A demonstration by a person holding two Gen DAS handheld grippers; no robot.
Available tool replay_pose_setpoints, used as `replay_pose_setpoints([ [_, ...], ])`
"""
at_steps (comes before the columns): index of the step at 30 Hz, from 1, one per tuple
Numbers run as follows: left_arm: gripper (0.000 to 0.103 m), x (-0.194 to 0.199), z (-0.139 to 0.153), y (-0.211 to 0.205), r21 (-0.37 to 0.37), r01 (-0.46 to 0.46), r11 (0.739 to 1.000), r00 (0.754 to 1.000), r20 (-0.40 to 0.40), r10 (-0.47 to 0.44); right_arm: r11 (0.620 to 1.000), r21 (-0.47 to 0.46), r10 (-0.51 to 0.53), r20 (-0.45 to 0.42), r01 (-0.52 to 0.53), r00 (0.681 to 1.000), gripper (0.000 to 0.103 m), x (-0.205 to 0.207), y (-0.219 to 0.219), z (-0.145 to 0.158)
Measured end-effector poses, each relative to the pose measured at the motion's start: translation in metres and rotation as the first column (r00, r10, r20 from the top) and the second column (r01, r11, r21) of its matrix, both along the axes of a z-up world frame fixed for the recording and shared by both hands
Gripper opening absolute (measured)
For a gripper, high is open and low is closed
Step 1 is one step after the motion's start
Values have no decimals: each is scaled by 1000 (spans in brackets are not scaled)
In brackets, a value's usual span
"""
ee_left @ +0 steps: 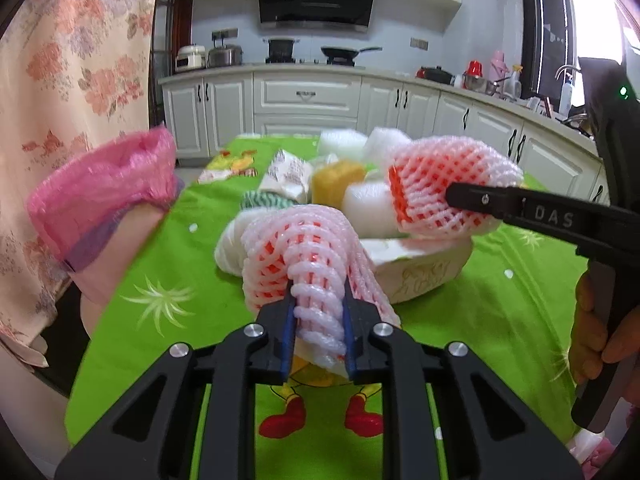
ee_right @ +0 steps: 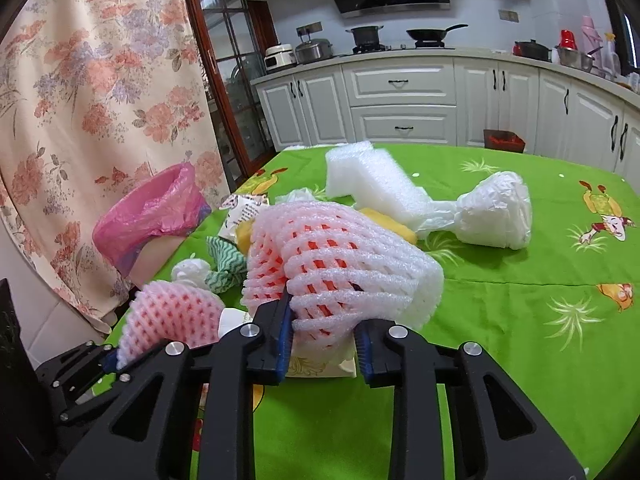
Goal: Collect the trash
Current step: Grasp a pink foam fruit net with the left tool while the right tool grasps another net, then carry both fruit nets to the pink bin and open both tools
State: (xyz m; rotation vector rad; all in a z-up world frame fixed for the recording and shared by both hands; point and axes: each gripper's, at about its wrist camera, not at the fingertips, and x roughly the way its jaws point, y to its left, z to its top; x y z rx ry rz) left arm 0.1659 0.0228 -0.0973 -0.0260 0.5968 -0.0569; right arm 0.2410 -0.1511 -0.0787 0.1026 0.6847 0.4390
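Observation:
A heap of trash lies on the green tablecloth (ee_left: 460,320). My left gripper (ee_left: 319,316) is shut on a pink-and-white foam fruit net (ee_left: 304,256) at the near side of the heap. In the right wrist view that net (ee_right: 172,316) shows at lower left, with the left gripper (ee_right: 116,356) behind it. My right gripper (ee_right: 324,328) is shut on a second, larger foam net (ee_right: 340,256). From the left wrist view this second net (ee_left: 440,160) hangs at the right gripper (ee_left: 450,196), just above a white carton (ee_left: 420,272).
A bin lined with a pink bag (ee_left: 104,188) (ee_right: 156,208) stands off the table's left edge by a floral curtain. White foam blocks (ee_right: 372,180), a yellow sponge (ee_left: 336,180), a green striped cloth (ee_right: 224,268), a printed wrapper (ee_left: 288,172) and a white plastic bag (ee_right: 496,216) lie around.

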Motion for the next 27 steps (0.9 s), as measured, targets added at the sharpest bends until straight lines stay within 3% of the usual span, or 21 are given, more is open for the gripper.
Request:
replay_pose_setpoints([
  [4,19,-12,14,-1,14,-8,1000,999,48,7,1000,5,-5,29,5,1000,27,-4,-4,12],
  [10,19,-13,32,19,-32,-52,998,996,65,54,999,5,34,65,-34,997,27,-6,10,31],
  [27,19,-2,88,131,-35,-267,963,953,141,270,969,-13,246,122,-246,962,27,21,124,63],
])
